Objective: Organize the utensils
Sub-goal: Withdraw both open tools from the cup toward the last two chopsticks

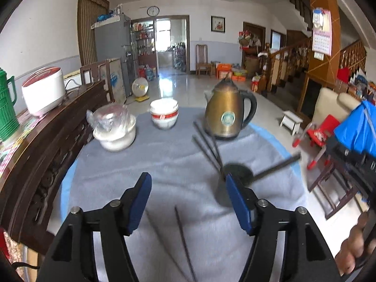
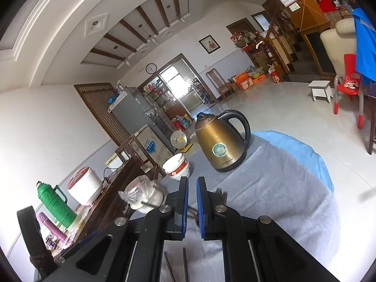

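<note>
Task barely begun. Chopsticks (image 1: 206,141) loose mid-table (image 1: 105,183) near kettle (image 1: 225,112), ladle (image 1: 237,171) beside them; two more chopsticks (image 1: 183,239) at near edge. Left gripper (image 1: 188,202) released, empty. Right gripper (image 2: 192,202) clenched, apparently on nothing.

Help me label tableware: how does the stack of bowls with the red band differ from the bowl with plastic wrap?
The red-banded bowls are stacked several high and uncovered; the plastic-wrapped bowl is single, plain white, with crumpled clear plastic on top. The stack stands farther back, the wrapped bowl nearer the table's left edge. Both are white and stand upright on the grey cloth.
</note>
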A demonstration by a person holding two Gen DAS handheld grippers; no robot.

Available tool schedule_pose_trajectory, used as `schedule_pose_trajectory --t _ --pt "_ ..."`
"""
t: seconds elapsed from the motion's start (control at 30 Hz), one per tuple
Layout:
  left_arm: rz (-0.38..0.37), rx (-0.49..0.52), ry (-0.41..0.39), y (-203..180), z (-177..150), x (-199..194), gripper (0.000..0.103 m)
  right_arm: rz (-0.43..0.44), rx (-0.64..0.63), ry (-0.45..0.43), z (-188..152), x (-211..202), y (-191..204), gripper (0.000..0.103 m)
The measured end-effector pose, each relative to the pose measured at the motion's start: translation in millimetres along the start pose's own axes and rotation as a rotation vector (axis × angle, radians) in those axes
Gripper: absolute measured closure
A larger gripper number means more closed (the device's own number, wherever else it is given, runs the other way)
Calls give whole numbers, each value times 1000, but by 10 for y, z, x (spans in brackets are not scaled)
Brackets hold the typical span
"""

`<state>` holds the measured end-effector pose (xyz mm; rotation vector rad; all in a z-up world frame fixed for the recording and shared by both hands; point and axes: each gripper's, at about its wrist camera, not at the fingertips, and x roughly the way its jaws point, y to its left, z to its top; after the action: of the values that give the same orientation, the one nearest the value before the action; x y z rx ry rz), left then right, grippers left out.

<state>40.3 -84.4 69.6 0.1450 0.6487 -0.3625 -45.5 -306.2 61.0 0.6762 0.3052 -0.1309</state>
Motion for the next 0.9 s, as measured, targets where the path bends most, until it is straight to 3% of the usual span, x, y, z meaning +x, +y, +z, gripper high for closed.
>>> schedule_pose_trajectory --t 0.23,0.43,0.5,0.57,0.63,0.77,0.9 --pt "70 60 12 69 -417 -305 28 -6 -46 56 -296 -192 82 94" --pt "158 59 27 420 -749 -544 27 -16 -86 125 -619 -360 48 93" --pt "193 33 31 590 -852 -642 27 -14 -101 144 -732 -419 46 84" --pt "222 4 28 769 -954 -774 26 -23 -121 150 -829 -491 53 61" --pt "262 -13 16 942 -1063 -927 23 -24 -137 114 -889 -602 70 49" --pt "366 -44 -16 1281 -1363 -1204 14 -78 -225 43 -960 -854 109 49" --pt "385 -114 14 1558 -1633 -1328 14 -118 -214 38 -956 -933 -8 49"
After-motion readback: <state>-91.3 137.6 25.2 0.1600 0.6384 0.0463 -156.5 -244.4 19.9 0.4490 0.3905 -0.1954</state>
